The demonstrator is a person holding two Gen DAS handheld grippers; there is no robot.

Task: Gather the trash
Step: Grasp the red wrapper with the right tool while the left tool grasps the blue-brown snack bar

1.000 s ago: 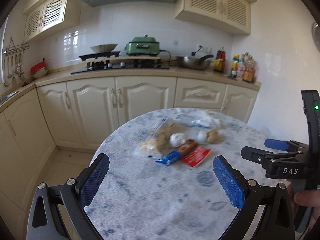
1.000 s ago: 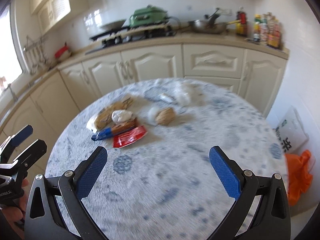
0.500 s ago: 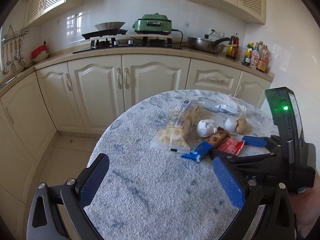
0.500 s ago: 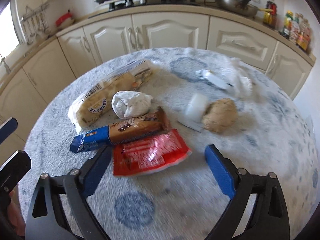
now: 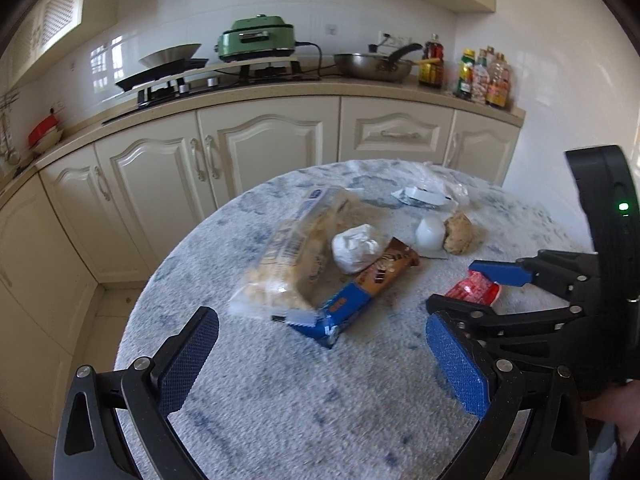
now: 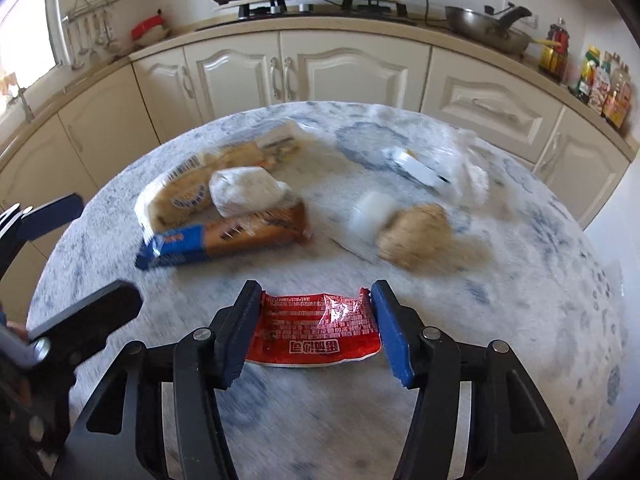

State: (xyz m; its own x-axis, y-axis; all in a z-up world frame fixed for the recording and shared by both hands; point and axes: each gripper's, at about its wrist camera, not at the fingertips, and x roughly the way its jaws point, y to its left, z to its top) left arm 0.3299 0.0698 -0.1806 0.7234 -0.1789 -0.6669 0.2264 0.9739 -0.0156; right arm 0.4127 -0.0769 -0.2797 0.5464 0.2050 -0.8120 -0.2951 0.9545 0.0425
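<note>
A red wrapper (image 6: pixel 316 328) lies near the front of the round table (image 5: pixel 280 400). My right gripper (image 6: pixel 316 292) has a pad against each end of it; the jaws are closing and the wrapper is bunching up. It also shows as a crumpled red wrapper (image 5: pixel 476 290) between the right gripper (image 5: pixel 472 288) fingers. My left gripper (image 5: pixel 320 316) hovers open over the table's front with nothing between its pads. Just beyond it lie a blue-and-brown bar wrapper (image 5: pixel 360 288), a clear snack bag (image 5: pixel 288 256) and a white paper wad (image 5: pixel 356 248).
Further back on the table are a small white piece (image 5: pixel 430 232), a brown lump (image 5: pixel 460 234) and a clear plastic bag (image 5: pixel 432 196). Cream cabinets (image 5: pixel 260 152) and a counter with a stove, a green cooker (image 5: pixel 256 38), a wok and bottles stand behind.
Both grippers came down and closer to the trash. The right gripper went from wide open to closing on the red wrapper, which now sits squeezed between its pads.
</note>
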